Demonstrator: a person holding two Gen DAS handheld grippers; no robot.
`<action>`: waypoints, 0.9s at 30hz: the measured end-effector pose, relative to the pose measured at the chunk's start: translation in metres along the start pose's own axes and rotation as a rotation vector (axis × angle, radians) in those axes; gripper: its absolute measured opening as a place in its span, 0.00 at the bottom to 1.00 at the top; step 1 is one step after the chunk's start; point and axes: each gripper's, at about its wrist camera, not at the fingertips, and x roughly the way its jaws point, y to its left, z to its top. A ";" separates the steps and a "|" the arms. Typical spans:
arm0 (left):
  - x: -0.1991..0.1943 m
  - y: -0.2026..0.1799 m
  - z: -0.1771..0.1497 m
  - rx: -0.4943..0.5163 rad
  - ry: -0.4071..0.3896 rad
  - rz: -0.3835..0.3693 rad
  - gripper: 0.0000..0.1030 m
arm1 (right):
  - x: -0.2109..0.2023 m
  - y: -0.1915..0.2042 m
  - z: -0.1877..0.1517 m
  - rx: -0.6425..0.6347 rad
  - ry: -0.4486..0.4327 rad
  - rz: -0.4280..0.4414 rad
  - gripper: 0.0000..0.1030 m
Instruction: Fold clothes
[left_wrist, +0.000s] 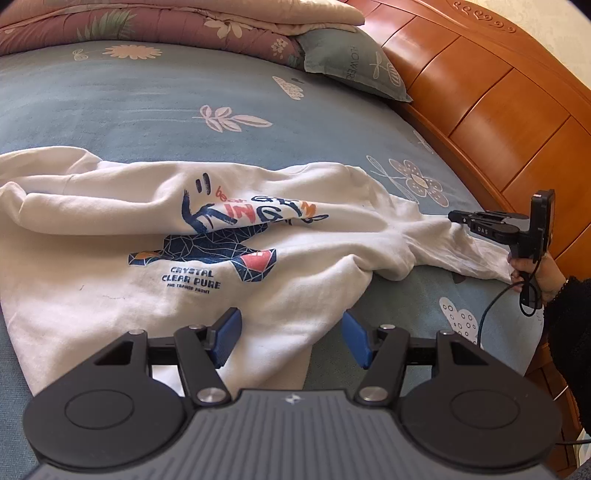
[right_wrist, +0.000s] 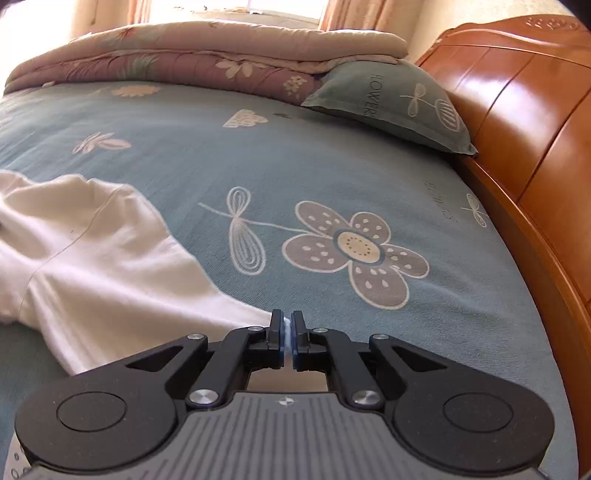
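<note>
The white sweatshirt (left_wrist: 122, 295) lies rumpled on the bed (left_wrist: 147, 99), its long axis running across the left wrist view; bunched folds hide part of its printed front. One sleeve (left_wrist: 436, 240) stretches toward the wooden headboard (left_wrist: 498, 110). The right gripper (right_wrist: 287, 325) is clenched on the sleeve's end. The left gripper (left_wrist: 291, 339) hangs released over the hem.

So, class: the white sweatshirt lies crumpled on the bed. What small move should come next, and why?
Probably draw the right gripper, shut on the sleeve end, outward to straighten it: the white sweatshirt is rumpled, and the left gripper hangs open above its hem.
</note>
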 end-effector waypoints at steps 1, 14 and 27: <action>-0.001 0.000 0.000 0.000 -0.002 -0.002 0.59 | 0.004 -0.002 0.004 0.007 -0.001 -0.045 0.07; -0.005 0.004 0.000 -0.011 -0.018 -0.006 0.59 | -0.058 -0.071 -0.056 0.381 0.022 -0.143 0.36; -0.021 0.000 -0.009 -0.016 -0.015 0.037 0.59 | -0.101 -0.104 -0.109 0.592 0.031 -0.228 0.46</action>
